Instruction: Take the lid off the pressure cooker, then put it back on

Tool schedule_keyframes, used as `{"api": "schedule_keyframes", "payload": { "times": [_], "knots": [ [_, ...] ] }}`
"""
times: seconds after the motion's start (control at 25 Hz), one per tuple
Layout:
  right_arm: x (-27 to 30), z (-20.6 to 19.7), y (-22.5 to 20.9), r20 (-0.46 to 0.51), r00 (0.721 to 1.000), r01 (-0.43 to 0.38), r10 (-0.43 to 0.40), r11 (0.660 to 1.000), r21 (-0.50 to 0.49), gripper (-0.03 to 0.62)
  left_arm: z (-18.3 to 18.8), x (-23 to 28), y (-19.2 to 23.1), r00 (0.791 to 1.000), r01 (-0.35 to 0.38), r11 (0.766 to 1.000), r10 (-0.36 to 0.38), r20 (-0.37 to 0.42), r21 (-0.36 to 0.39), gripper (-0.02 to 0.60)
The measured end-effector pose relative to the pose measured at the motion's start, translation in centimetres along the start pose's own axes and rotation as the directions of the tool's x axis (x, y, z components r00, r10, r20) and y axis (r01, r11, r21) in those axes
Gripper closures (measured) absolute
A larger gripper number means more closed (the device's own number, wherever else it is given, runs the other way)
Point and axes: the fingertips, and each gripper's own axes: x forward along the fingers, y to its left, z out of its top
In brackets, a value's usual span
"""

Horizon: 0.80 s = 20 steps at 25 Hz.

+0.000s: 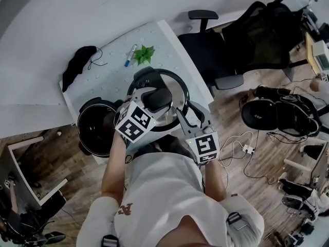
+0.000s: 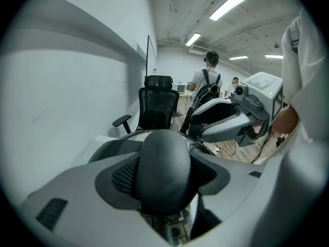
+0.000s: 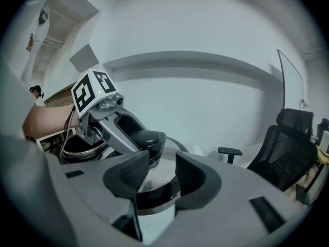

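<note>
pressure cooker lid (image 1: 174, 89): handle (image 2: 164, 169) clamped in my left gripper (image 1: 151, 101); right gripper (image 3: 163, 176) stood unclenched at the rim; open pot (image 1: 95, 130) lay leftward, nearer my left.

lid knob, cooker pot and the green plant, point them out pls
lid knob (image 2: 163, 169), left gripper view, middle of its dark rounded top
cooker pot (image 1: 92, 130), head view, its dark inside
green plant (image 1: 144, 54), head view, centre of its leaves

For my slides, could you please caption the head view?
Left gripper shut on the lid's knob, the lid off and beside the open pressure cooker pot.
</note>
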Motion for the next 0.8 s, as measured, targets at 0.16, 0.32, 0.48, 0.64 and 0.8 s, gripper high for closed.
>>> {"api": "schedule_keyframes", "payload": {
  "times": [0.16, 0.32, 0.48, 0.64, 0.8],
  "knots": [
    [0.5, -1.7, -1.0, -0.03, 0.999, 0.012, -0.011, 1.0, 0.018, 0.431, -0.8, 1.8, 0.3, 1.0, -0.012, 1.0, 0.011, -0.009, -0.019, 0.307],
    [1.0, -3.5, -1.8, -0.06, 0.998, 0.024, -0.022, 0.999, 0.033, 0.431, -1.9, 3.7, 0.3, 0.999, -0.031, 0.998, 0.031, -0.011, -0.051, 0.307],
    [1.6, -5.3, -2.4, -0.079, 0.996, 0.036, -0.031, 0.998, 0.053, 0.431, -3.1, 5.9, 0.3, 0.998, -0.067, 0.995, 0.066, -0.019, -0.078, 0.307],
    [2.1, -7.2, -3.0, -0.114, 0.993, 0.048, -0.04, 0.996, 0.069, 0.433, -4.6, 8.0, 0.2, 0.996, -0.088, 0.991, 0.087, -0.023, -0.105, 0.307],
    [2.6, -9.2, -3.6, -0.15, 0.987, 0.061, -0.048, 0.995, 0.079, 0.433, -5.9, 9.8, 0.0, 0.995, -0.101, 0.988, 0.099, -0.021, -0.116, 0.307]
  ]
}}
